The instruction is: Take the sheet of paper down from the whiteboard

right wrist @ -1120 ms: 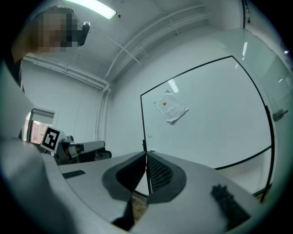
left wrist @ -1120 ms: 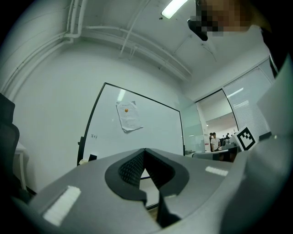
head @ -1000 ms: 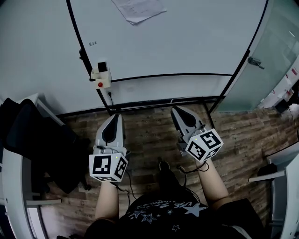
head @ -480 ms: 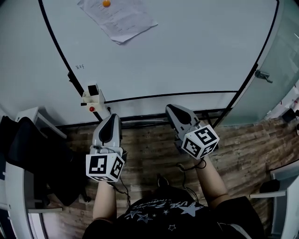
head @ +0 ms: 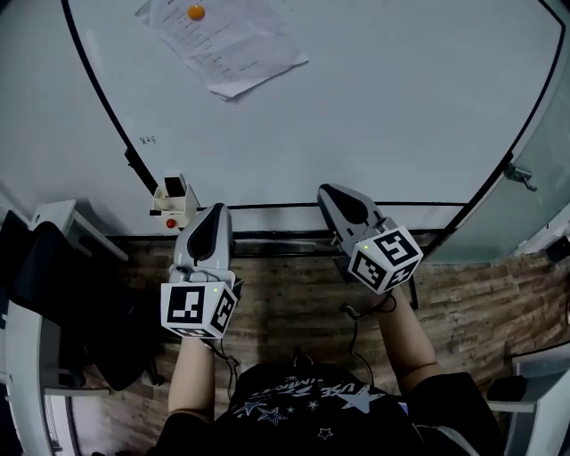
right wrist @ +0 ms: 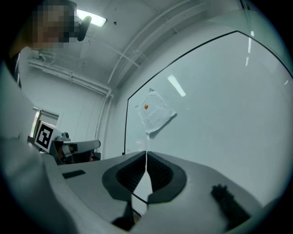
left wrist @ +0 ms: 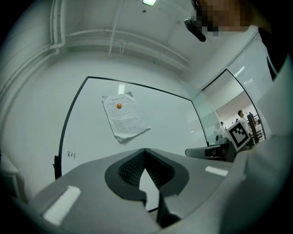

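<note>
A creased white sheet of paper (head: 223,44) hangs tilted on the whiteboard (head: 401,98), pinned by an orange round magnet (head: 196,12) near its top. The sheet (left wrist: 124,117) and its magnet (left wrist: 119,106) show up and left of centre in the left gripper view, and the sheet (right wrist: 155,112) shows again in the right gripper view. My left gripper (head: 212,216) is shut and empty, low in front of the board's bottom edge. The right gripper (head: 336,194) is shut and empty too, beside it. Both point at the board, well below the paper.
A small white box with a red button (head: 172,200) sits on the board's stand at lower left. A black chair or bag (head: 62,303) stands at the left. A glass wall with a handle (head: 521,176) runs along the right. Wooden floor (head: 294,307) lies below.
Both grippers have moved toward the whiteboard and risen a little. The paper and its magnet have come further into the head view.
</note>
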{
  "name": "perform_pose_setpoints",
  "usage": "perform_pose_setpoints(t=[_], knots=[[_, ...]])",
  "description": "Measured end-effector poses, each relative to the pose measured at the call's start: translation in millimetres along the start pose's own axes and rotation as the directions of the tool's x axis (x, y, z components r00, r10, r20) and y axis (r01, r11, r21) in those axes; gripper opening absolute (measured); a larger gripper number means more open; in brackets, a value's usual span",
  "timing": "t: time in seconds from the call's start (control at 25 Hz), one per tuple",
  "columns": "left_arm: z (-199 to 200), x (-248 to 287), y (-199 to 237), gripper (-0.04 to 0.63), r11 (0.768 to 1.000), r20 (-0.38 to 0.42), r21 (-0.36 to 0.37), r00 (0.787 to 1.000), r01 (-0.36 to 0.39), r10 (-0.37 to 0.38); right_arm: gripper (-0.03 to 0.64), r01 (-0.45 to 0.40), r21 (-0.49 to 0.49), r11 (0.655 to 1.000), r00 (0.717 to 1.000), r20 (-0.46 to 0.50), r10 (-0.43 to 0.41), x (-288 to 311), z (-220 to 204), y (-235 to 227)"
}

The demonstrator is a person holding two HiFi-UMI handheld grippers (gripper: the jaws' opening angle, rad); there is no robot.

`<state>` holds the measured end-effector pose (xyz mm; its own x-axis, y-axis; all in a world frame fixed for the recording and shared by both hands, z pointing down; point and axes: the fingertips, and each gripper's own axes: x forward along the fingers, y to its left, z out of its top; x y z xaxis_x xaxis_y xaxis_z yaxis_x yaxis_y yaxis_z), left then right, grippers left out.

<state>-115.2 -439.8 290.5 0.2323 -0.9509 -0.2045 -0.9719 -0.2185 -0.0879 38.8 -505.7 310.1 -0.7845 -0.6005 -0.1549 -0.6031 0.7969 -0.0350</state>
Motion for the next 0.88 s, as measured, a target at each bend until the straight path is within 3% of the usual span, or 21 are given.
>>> perform_pose_setpoints(t=[0.16, 0.44, 0.68, 0.88], knots=[[7.5, 15.1, 18.9, 0.009, 0.999, 0.008, 0.035, 1.0, -0.011, 0.011, 0.017, -0.018, -0.035, 0.999, 0.999, 0.032, 0.019, 35.3, 15.7, -3.1], [43.8, 58.8, 68.1, 0.009, 0.997, 0.087, 0.08, 0.996, 0.024, -0.031, 0.018, 0.044, -0.114, 0.992, 0.995, 0.095, -0.033, 95.4, 54.4, -16.0], [86.7, 121.3, 99.7, 0.012, 0.981, 0.142, 0.181, 0.985, 0.073, -0.099, 0.018, 0.103, -0.268, 0.958, 0.991, 0.108, -0.076, 146.0, 109.5, -31.0], [127.5, 168.0, 113.3, 0.114, 0.955, 0.192, 0.288, 0.972, 0.076, -0.135, 0.018, 0.113, -0.372, 0.921, 0.987, 0.145, -0.062, 178.7, 171.5, -33.0]])
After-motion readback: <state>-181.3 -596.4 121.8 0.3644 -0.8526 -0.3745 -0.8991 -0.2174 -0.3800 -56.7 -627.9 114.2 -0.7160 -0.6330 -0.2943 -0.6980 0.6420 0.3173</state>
